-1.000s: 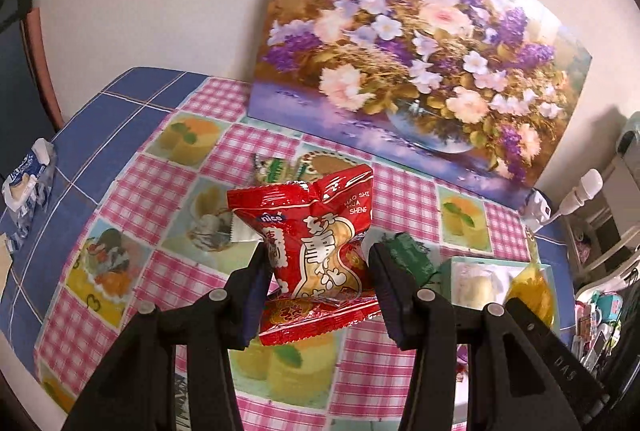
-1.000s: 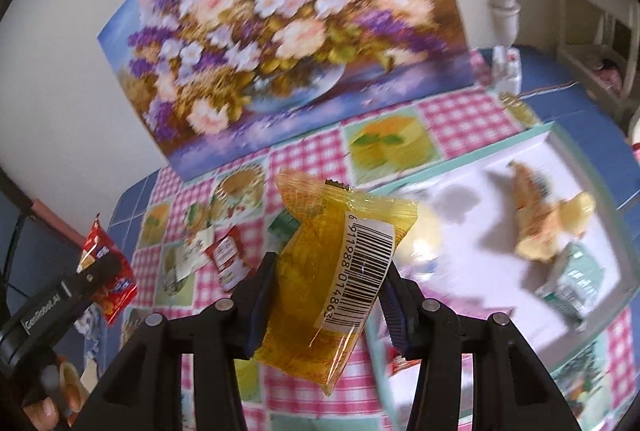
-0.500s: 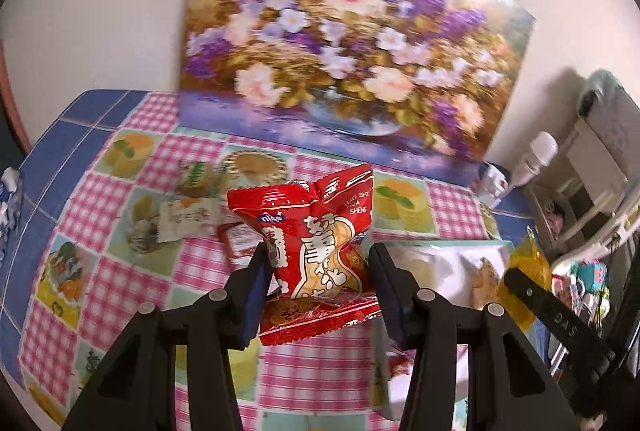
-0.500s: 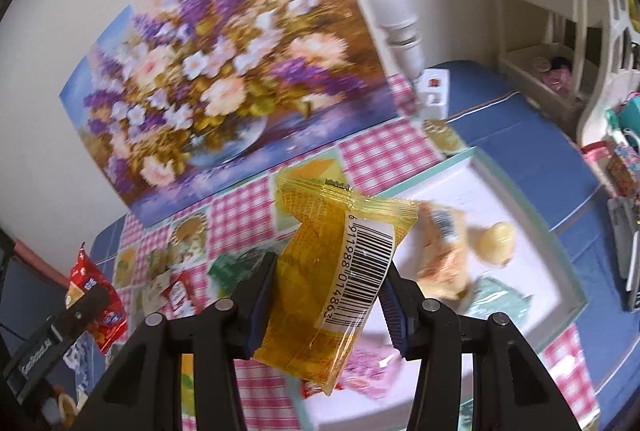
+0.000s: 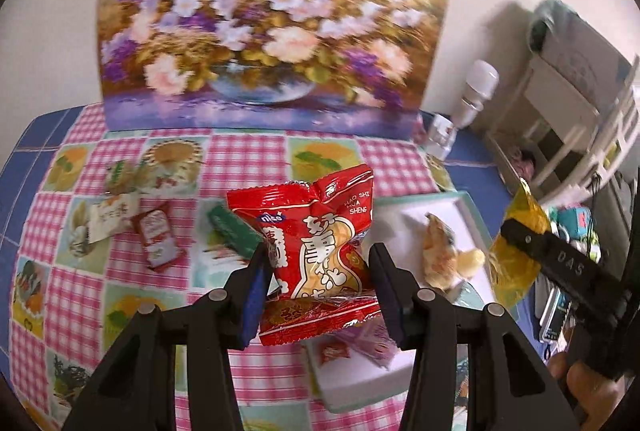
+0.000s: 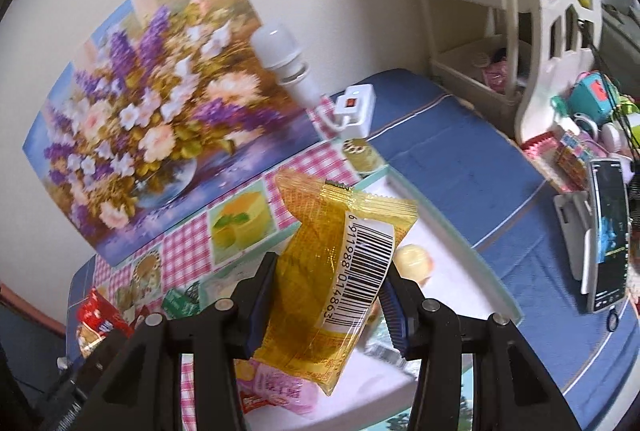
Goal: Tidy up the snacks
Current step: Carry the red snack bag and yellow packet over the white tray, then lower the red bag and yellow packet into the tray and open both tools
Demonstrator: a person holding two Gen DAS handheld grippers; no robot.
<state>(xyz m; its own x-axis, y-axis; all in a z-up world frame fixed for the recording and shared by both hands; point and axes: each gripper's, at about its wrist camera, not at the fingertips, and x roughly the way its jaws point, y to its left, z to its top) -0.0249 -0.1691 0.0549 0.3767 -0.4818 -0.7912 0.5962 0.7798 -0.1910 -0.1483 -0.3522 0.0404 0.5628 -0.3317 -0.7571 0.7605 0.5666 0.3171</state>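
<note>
Above the white tray (image 5: 472,209): we hold a red snack packet (image 5: 320,255) in the left gripper (image 5: 320,291), a yellow packet (image 6: 340,279) in the right gripper (image 6: 326,307), jaws clenched. Risk: slick wrappers slipping, landing on the tabletop (image 5: 248,155).

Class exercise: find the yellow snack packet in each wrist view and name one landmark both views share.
Left wrist view: yellow packet at the right edge, clamped in the right hand-held gripper beside the white tray.
Right wrist view: yellow packet in the centre, barcode facing the camera, over the tray.
Shared landmark: the flower painting against the wall.
</note>
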